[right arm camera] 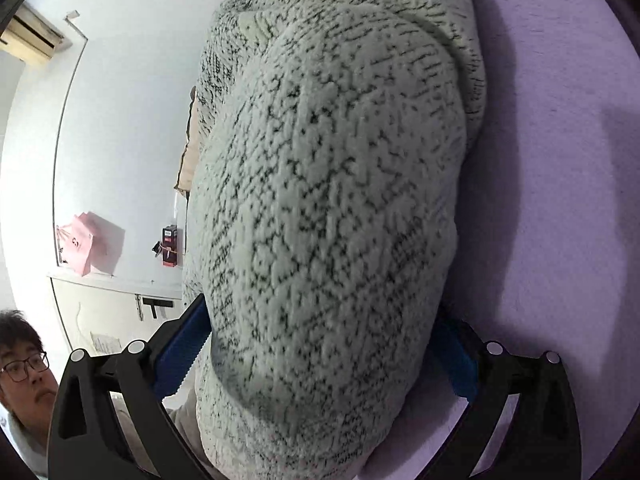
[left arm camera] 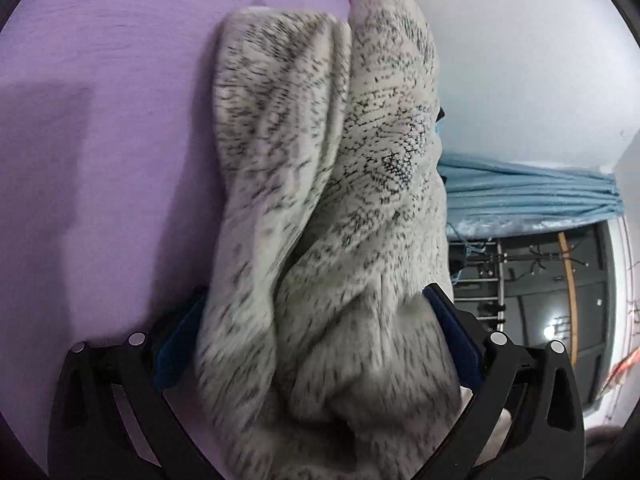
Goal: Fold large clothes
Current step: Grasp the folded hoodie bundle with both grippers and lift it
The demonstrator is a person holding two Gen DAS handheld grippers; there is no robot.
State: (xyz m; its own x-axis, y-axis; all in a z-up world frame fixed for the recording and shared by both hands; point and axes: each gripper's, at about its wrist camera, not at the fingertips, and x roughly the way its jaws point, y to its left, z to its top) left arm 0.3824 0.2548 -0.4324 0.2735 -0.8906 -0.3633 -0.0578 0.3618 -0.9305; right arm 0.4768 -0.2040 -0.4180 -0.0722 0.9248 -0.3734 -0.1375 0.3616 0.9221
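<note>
A thick white fleece garment with black flecks (left arm camera: 320,184) fills the middle of the left wrist view, bunched in long folds over the purple sheet (left arm camera: 104,120). My left gripper (left arm camera: 316,320) is shut on a thick bundle of it, blue pads pressed against both sides. In the right wrist view the same garment (right arm camera: 336,200) bulges between the fingers. My right gripper (right arm camera: 320,344) is shut on it, its blue pads (right arm camera: 180,352) at each flank. The gripped fabric hides both sets of fingertips.
The purple sheet (right arm camera: 560,200) lies under the garment. A white wall (left arm camera: 520,60), a blue curtain (left arm camera: 528,192) and a dark window show on the left wrist view's right. A person's face (right arm camera: 24,368), a pink bag (right arm camera: 88,244) and an air conditioner (right arm camera: 32,40) show on the right wrist view's left.
</note>
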